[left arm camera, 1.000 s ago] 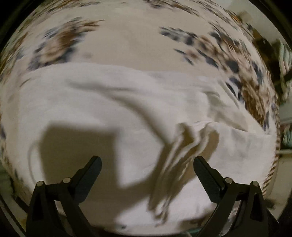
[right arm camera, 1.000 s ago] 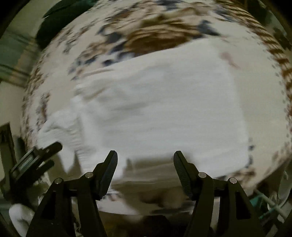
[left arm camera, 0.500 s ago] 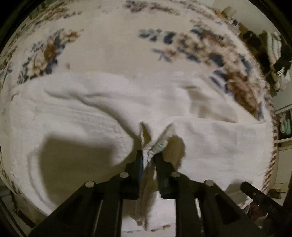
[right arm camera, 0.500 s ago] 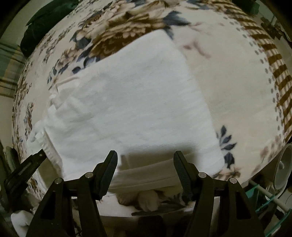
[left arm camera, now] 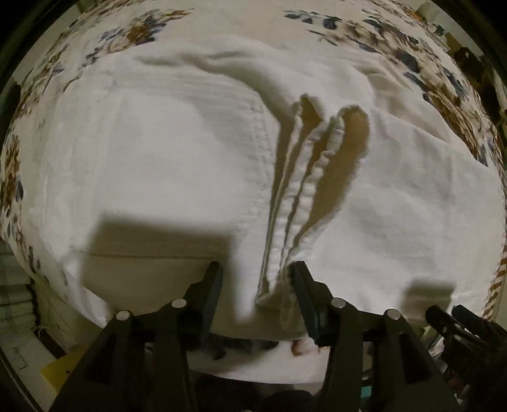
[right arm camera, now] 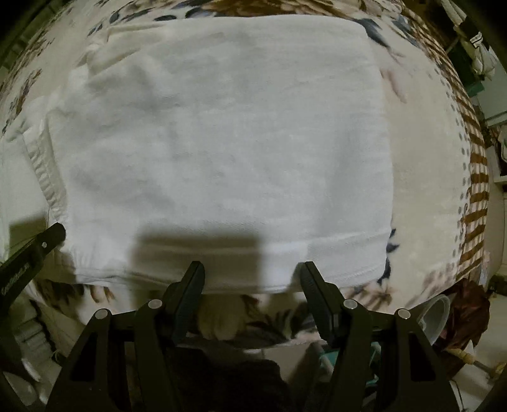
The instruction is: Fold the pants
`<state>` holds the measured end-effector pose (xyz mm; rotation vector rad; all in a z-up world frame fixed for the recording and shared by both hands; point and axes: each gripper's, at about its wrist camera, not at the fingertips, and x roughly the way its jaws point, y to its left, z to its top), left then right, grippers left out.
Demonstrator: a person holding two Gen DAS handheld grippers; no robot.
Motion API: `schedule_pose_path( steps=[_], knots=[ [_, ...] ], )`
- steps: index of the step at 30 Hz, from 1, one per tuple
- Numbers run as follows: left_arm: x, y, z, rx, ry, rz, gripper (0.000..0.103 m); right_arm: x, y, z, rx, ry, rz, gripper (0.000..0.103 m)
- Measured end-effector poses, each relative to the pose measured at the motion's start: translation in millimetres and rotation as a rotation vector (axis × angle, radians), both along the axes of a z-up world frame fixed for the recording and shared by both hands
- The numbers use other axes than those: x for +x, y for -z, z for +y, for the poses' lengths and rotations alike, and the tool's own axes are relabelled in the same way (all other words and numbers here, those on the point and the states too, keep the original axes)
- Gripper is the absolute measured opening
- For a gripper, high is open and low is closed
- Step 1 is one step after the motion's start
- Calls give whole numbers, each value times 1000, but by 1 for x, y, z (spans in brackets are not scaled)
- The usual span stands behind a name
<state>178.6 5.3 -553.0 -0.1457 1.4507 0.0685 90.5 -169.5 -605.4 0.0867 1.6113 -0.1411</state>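
Observation:
White pants [left arm camera: 142, 158] lie folded on a floral blanket [left arm camera: 253, 25]. In the left wrist view a bunched ridge of elastic waistband [left arm camera: 304, 190] stands up and runs down between the jaws. My left gripper [left arm camera: 258, 285] points straight down and its jaws are opening. The ridge sits loosely between them, close to the right finger [left arm camera: 301, 285]. In the right wrist view the pants [right arm camera: 221, 126] form a flat rectangle. My right gripper [right arm camera: 252, 279] hangs open over their near hem, gripping nothing. Each gripper shows at the edge of the other's view.
The blanket's brown striped border [right arm camera: 475, 190] runs down the right side, near the bed's edge. A clear plastic cup [right arm camera: 437, 313] and dark clutter sit low on the right. A yellow object [left arm camera: 60, 370] lies below the bed at lower left.
The left gripper closed on the waistband ridge half a second ago and has now spread apart, leaving the ridge loose. The right gripper drifted over the pants' near hem, still open.

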Motion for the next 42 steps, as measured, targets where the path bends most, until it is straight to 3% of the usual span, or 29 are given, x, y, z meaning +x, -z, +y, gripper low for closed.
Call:
schedule_pose_path(
  steps=[4,5,6,8,10,12,15,17,19,20,21,24,28,30,33,35,37,38,39,41,42],
  knots=[
    [4,-15,23,-102,-94,-2,45,17,-7,-3,45,48,-1,65],
    [3,-23,32,-131,-120,-35,54,18,-11,-7,86,66,-5,65],
    [2,-33,44,-162,-147,-69,77,19,-15,-9,135,90,-16,66],
    [-3,-47,70,-217,-216,-121,101,20,-23,-10,168,105,-46,67],
    [-16,-55,103,-263,-298,-156,101,22,-30,-7,182,90,-87,71],
    [-32,-54,131,-233,-404,-160,101,25,-33,-2,187,74,-92,71],
    [-55,-41,173,-226,-598,-167,101,31,-36,10,181,53,-72,71],
    [-70,-24,197,-272,-741,-179,100,31,-34,19,165,35,-57,71],
    [-71,-6,214,-348,-827,-204,93,33,-29,25,157,25,-45,71],
    [-72,-1,221,-379,-844,-226,65,34,-27,28,156,21,-39,71],
    [-70,2,224,-397,-848,-248,23,35,-21,27,151,17,-35,71],
    [-60,-11,226,-374,-793,-333,11,38,-10,36,111,5,-14,71],
    [-44,-51,223,-357,-647,-490,11,36,1,39,79,1,15,71],
    [-30,-48,224,-324,-606,-486,11,36,3,41,68,-5,16,71],
    [-22,-1,242,-281,-647,-349,12,36,3,45,59,-11,20,71],
    [-32,21,256,-345,-693,-301,16,37,2,47,59,-10,25,71],
    [-41,21,266,-425,-725,-311,21,37,0,45,64,-8,27,71],
    [-47,18,271,-452,-749,-324,29,39,0,47,68,-7,27,71],
    [-51,16,273,-458,-764,-335,46,40,-1,44,75,-5,26,71],
    [-61,17,274,-499,-801,-370,70,40,-1,38,83,-2,22,71],
    [-67,22,275,-524,-821,-377,70,43,-2,31,87,-1,22,71]
  ],
)
